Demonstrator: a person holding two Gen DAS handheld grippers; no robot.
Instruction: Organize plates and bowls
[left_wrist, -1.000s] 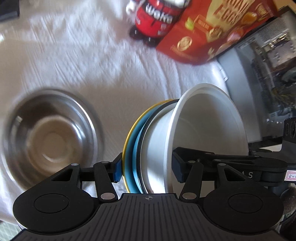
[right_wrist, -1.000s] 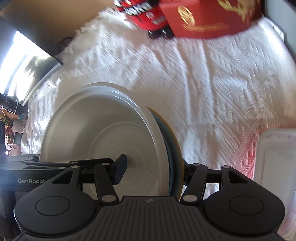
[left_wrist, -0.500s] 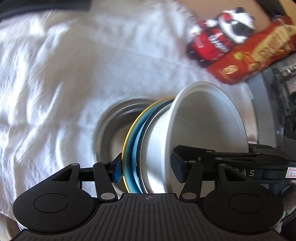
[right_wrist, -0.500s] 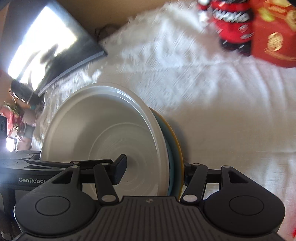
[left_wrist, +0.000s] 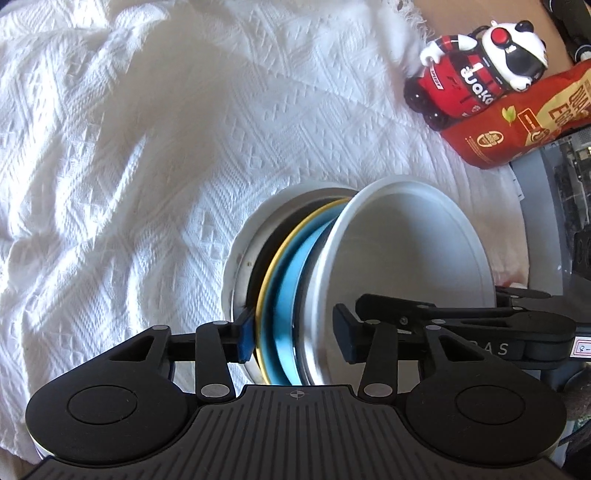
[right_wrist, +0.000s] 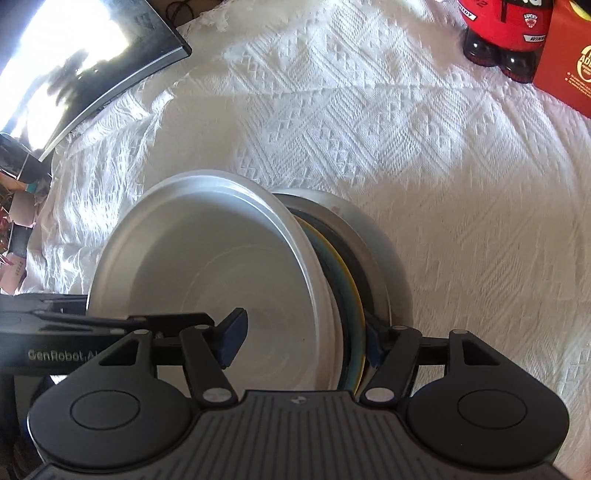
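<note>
Nesting white bowl (left_wrist: 413, 251) atop blue (left_wrist: 291, 295), yellow-rimmed plates, steel bowl (right_wrist: 384, 258)

Nested stack: white bowl (left_wrist: 410, 251) on top, mouth open; under it a dark rim, blue plate (left_wrist: 291, 295) and yellow plate (left_wrist: 266, 284). Stack sits inside the steel bowl (right_wrist: 384, 254) on the white cloth, steel rim showing around the plates.

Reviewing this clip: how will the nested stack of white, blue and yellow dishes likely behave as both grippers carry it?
The nested stack looks rigid, probably fairly heavy. Its smooth rims may slide between the left gripper and right gripper. It seems to be entering the steel bowl, so contact may jolt it.
</note>
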